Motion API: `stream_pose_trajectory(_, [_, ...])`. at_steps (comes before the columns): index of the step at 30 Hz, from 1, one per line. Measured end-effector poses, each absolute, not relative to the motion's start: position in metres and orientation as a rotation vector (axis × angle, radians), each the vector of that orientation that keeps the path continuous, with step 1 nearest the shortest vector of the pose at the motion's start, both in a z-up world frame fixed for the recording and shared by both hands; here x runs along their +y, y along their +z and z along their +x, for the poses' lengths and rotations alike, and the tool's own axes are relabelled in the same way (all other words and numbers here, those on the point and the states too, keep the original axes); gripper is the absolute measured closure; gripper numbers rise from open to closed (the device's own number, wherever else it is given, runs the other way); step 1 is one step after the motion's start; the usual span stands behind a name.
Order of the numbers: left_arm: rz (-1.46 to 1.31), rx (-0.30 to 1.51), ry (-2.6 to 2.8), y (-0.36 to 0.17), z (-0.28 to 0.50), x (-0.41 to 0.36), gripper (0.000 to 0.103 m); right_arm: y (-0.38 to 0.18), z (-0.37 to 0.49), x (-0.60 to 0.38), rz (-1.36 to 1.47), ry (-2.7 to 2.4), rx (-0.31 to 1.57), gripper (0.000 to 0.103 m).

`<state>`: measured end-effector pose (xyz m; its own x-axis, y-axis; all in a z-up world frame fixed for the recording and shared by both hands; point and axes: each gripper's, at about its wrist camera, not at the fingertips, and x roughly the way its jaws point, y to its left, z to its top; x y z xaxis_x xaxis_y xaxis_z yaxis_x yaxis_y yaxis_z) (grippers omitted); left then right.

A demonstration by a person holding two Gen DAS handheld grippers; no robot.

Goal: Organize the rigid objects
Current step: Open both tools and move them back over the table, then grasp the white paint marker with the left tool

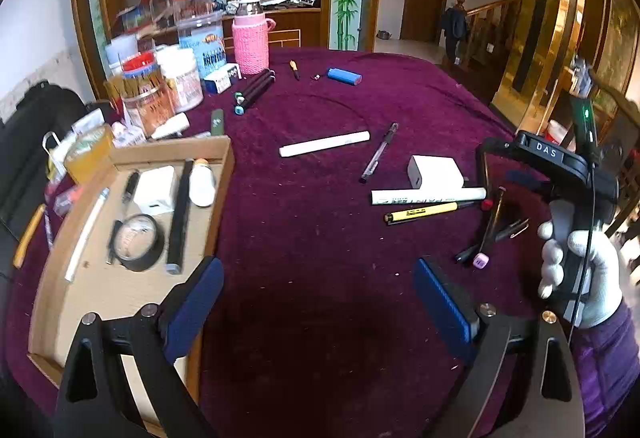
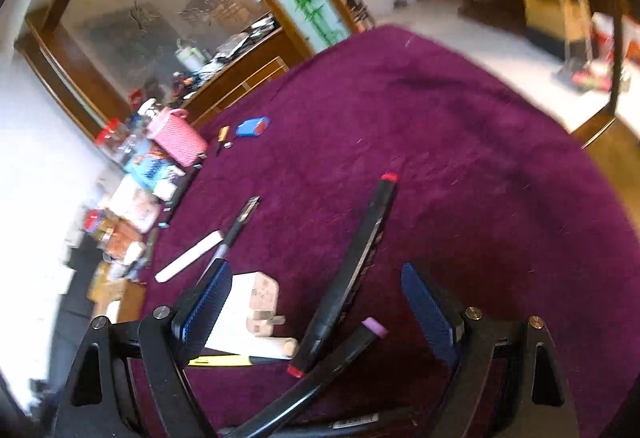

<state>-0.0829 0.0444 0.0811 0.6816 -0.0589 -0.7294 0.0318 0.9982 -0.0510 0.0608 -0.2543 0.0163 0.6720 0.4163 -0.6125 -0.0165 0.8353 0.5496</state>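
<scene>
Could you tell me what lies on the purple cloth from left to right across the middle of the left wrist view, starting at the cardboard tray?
cardboard tray → white tube → clear pen → white charger block → right gripper

The worktop (image 1: pixel 320 166) wears a matt, napped purple cloth flecked with lint. At nine o'clock sits a tray (image 1: pixel 120 158) of plain brown cardboard (raw-edged). The charger block (image 1: pixel 434 172) looks smooth white plastic; the bottle sleeve (image 1: pixel 250 44) is knitted pink yarn.
</scene>
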Motion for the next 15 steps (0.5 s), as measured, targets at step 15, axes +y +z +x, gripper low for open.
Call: stream_pose_trajectory(15, [-0.12,0.87,-0.125,0.059,-0.071,0.043,0.008,0.014,0.045,-0.171,0.552,0.919,0.953,0.01])
